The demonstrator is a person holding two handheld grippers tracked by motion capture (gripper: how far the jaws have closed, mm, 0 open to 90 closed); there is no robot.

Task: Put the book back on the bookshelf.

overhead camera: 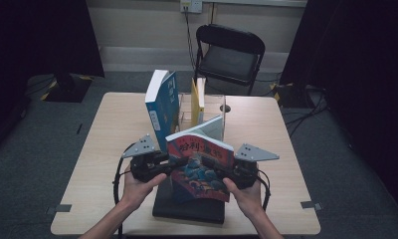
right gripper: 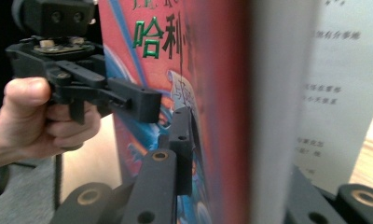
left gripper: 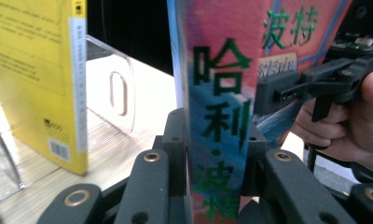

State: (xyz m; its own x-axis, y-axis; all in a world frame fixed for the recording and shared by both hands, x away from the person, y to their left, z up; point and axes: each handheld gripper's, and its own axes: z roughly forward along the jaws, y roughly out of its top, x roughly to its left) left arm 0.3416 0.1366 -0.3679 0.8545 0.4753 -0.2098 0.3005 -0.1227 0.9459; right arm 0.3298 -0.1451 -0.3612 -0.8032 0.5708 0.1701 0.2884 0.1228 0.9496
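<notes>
Both grippers clamp the red book (overhead camera: 202,167), held upright above the near edge of the table (overhead camera: 112,144) over a black slab (overhead camera: 187,206): the left gripper (overhead camera: 174,162) pinches its spine edge, jaws tight on either side, and the right gripper (overhead camera: 218,169) grips the opposite page edge the same way. Behind it, 2 more books stand at a clear rack (overhead camera: 219,107), a blue book (overhead camera: 163,107) and a yellow book (overhead camera: 197,102).
</notes>
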